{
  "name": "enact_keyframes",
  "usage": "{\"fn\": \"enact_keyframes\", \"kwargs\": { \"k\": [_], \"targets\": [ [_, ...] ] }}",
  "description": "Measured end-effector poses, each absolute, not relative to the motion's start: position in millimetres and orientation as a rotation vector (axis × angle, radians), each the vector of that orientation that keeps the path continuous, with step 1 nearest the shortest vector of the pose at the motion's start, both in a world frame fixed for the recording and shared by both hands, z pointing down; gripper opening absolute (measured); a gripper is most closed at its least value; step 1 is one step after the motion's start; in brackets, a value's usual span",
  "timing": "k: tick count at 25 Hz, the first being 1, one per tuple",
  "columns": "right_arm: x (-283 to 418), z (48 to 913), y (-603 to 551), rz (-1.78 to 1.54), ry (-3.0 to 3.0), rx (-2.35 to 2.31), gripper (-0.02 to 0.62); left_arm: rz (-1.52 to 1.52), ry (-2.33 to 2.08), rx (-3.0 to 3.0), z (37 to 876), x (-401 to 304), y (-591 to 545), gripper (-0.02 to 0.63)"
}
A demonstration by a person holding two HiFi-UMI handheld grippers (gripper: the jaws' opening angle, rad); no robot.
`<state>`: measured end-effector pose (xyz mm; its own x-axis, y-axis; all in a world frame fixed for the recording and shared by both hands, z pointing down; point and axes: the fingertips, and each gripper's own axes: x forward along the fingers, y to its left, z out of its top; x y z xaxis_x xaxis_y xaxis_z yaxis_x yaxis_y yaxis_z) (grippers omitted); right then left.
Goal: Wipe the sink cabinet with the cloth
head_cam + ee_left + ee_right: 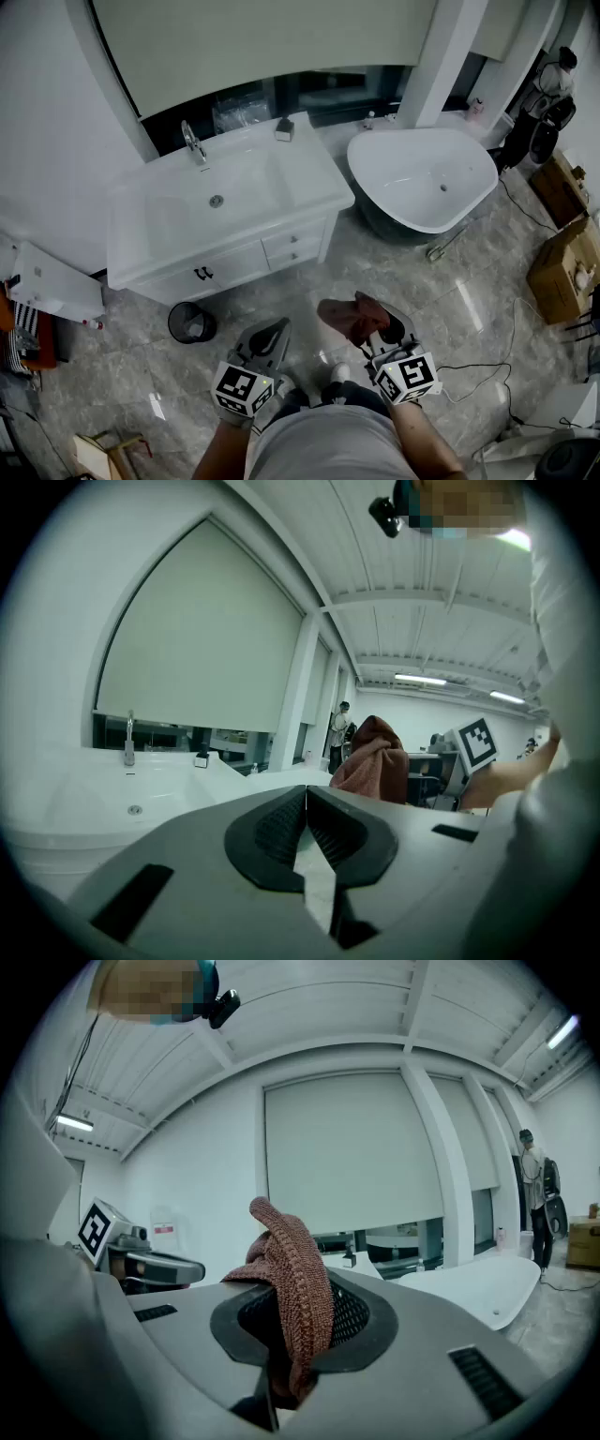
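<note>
A white sink cabinet [225, 267] with a basin and chrome tap [193, 142] stands ahead of me at the left, some way from both grippers. My right gripper [382, 334] is shut on a reddish-brown knitted cloth [353, 316], which bunches up out of its jaws [291, 1279]. The same cloth [375, 761] shows at the right in the left gripper view. My left gripper [267, 339] is shut with nothing in it, its pads [281, 829] pressed together. Both are held low in front of me, above the floor.
A white freestanding bathtub [427, 178] stands right of the cabinet. A small black bin [191, 323] sits on the floor below the cabinet's left end. Cardboard boxes [565, 267] and a cable [487, 370] lie at the right. A person [539, 1199] stands far right.
</note>
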<state>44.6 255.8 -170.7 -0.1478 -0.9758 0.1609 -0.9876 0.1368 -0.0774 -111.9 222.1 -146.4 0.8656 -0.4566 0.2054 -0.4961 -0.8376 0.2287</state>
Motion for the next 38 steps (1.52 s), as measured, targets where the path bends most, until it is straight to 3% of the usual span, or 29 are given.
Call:
{"fn": "enact_keyframes", "kwargs": {
  "k": [22,38],
  "targets": [
    [124.4,-154.2,244.9,0.365,-2.456,1.874,0.058,0.315,-0.915,2.684,-144.7,-35.4,250.7,0.011],
    [78.5,-99.7,145.3,0.478,-2.334,1.793,0.058,0.327,-0.928,2.575,-89.1,-92.2,149.5,0.011]
  ]
}}
